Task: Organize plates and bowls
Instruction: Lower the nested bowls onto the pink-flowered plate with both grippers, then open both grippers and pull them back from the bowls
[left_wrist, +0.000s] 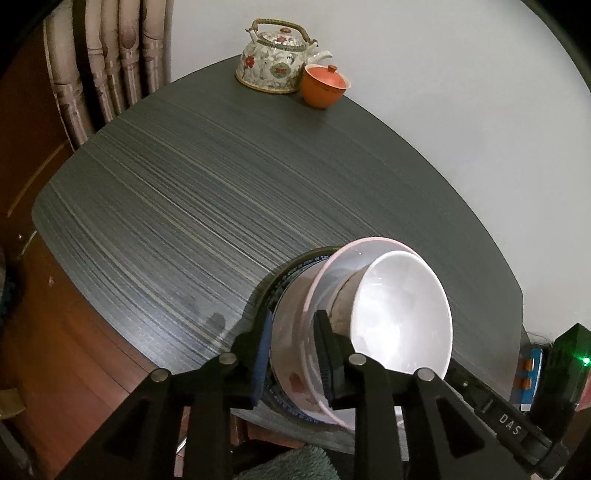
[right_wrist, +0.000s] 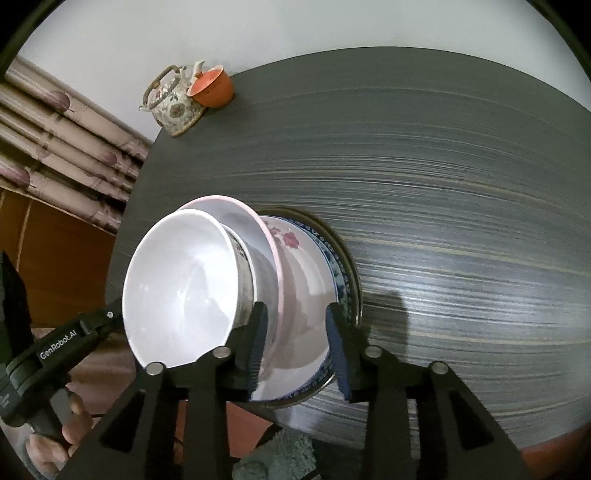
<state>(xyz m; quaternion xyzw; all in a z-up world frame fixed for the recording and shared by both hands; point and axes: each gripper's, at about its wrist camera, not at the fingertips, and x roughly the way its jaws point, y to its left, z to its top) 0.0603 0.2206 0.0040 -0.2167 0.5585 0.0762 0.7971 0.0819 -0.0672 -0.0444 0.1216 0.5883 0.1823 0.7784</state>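
At the near edge of the worktop (left_wrist: 229, 192), both sets of fingers are clamped on the same stack: the left gripper (left_wrist: 293, 354) pinches the rims of the pink-rimmed bowl (left_wrist: 325, 291) and the plates beneath, and the right gripper (right_wrist: 297, 347) grips the floral plate (right_wrist: 295, 295) from the other side. A white bowl (right_wrist: 181, 288) sits on top, with a blue-patterned plate (right_wrist: 341, 284) lower down. The dark striped surface looks wide open beyond. A teapot (left_wrist: 275, 61) and an orange lidded cup (left_wrist: 325, 86) stand at the far corner by a white wall and curtains (left_wrist: 107, 62).
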